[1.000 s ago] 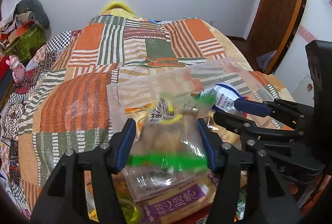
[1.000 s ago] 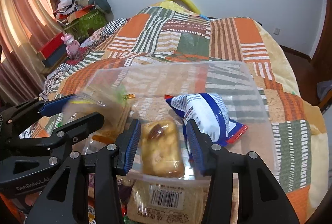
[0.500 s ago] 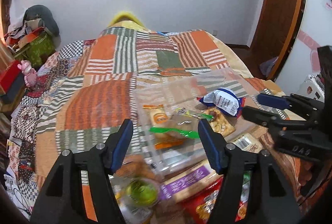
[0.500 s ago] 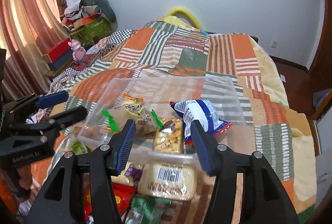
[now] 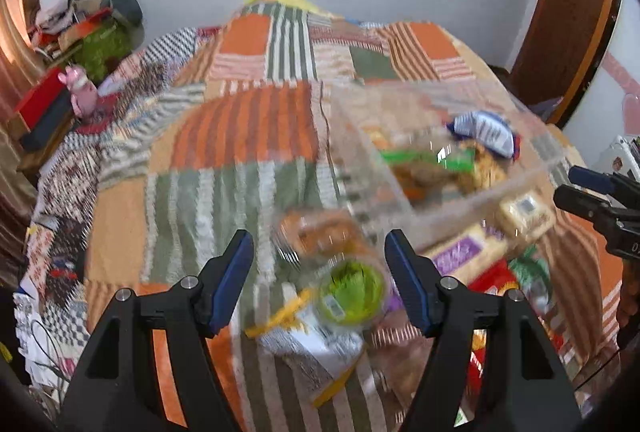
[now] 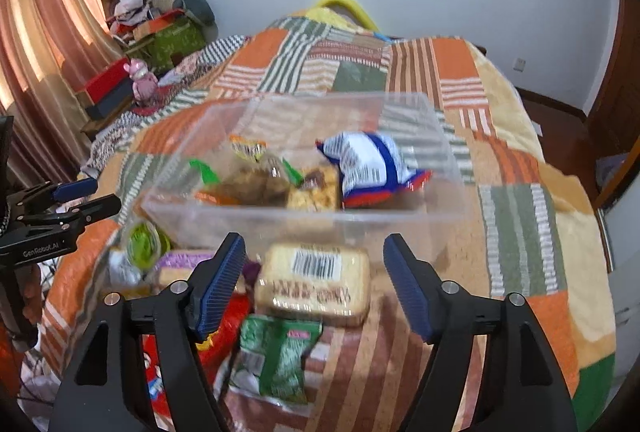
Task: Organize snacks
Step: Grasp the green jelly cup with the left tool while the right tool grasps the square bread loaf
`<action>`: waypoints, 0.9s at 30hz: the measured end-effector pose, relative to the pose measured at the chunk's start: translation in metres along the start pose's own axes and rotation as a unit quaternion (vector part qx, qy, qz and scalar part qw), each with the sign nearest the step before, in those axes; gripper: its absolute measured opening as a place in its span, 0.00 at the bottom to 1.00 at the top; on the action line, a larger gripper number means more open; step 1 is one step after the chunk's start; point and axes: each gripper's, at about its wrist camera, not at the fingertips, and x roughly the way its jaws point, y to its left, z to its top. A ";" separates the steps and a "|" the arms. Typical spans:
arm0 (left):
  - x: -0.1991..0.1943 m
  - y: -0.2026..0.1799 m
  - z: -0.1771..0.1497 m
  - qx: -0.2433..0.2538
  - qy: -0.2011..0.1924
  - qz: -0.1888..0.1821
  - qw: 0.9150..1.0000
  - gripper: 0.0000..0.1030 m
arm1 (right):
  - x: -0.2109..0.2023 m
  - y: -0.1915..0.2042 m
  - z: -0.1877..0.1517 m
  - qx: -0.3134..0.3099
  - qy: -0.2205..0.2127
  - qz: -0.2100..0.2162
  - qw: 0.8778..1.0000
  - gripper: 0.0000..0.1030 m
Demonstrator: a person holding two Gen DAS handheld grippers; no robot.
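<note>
A clear plastic bin (image 6: 304,216) sits on the patchwork bed. It holds a blue-and-white bag (image 6: 368,164), a pastry packet (image 6: 316,192) and a clear bag with green bands (image 6: 248,184). My right gripper (image 6: 316,272) hovers in front of the bin over a tan barcode packet (image 6: 316,284); its jaws are opening with nothing between them. A green packet (image 6: 276,356) lies nearer to me. My left gripper (image 5: 320,272) stands open and empty above a green-lidded cup (image 5: 352,290) left of the bin (image 5: 452,208). This view is blurred.
More loose snacks lie before the bin: a purple packet (image 5: 460,256) and a red one (image 6: 224,332). A pink toy (image 6: 142,82) and stacked boxes stand beyond the bed's left edge. A wooden door (image 5: 568,16) is at the right.
Both grippers let go of their packets inside the bin and pulled back out. The left one swung left over the loose snacks. The right jaws widened.
</note>
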 end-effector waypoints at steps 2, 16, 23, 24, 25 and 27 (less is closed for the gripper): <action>0.008 -0.002 -0.009 -0.001 0.014 -0.006 1.000 0.66 | 0.006 -0.001 -0.007 0.002 0.012 -0.002 1.000 0.70; 0.049 -0.025 -0.029 0.005 0.047 0.011 0.999 0.69 | 0.038 0.003 -0.019 0.013 0.060 0.007 0.998 0.84; 0.055 -0.014 -0.030 -0.023 0.043 0.005 0.999 0.68 | 0.043 -0.004 -0.021 0.034 0.065 0.014 0.997 0.86; 0.055 -0.014 -0.030 -0.023 0.041 0.005 0.999 0.67 | 0.044 -0.004 -0.022 0.034 0.063 0.013 0.997 0.86; 0.055 -0.015 -0.031 -0.022 0.041 0.002 0.999 0.62 | 0.044 -0.003 -0.022 0.032 0.063 0.010 0.997 0.86; 0.056 -0.017 -0.031 -0.019 0.044 -0.003 0.999 0.57 | 0.046 -0.001 -0.022 0.027 0.064 0.008 0.998 0.84</action>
